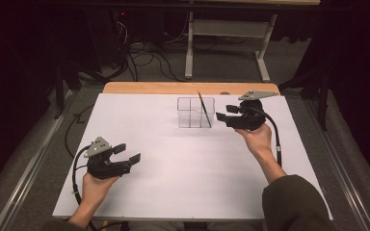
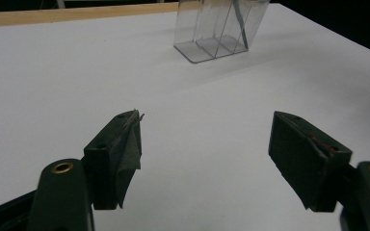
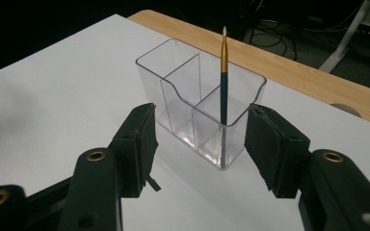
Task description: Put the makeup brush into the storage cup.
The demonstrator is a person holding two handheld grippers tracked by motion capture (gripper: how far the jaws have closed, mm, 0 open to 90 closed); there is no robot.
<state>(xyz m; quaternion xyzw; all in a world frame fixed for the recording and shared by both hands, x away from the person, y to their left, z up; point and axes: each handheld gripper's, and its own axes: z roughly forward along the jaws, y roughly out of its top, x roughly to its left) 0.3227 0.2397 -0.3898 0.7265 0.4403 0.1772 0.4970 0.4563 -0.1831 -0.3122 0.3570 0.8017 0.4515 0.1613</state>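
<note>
One clear box, one brush, two tongs on one white worktop.

Counting it off: one clear plastic organiser box point(image 1: 195, 112), and inside it three compartments, divided by two see-through walls. One slim paintbrush with a dark blue handle, gold ferrule and pale tip point(image 3: 223, 77) stands in that box, just the one. Two black two-jaw tongs are in play: one left tongs point(image 1: 127, 153) and one right tongs point(image 1: 225, 112), each with two padded jaws standing apart, so four jaws in all. Each carries one grey three-cornered plate, two plates total, and one trailing black cable, two again. One white-topped worktop with a wooden far edge point(image 1: 173, 163) carries the lot. Two hands, one olive-green sleeve.
</note>
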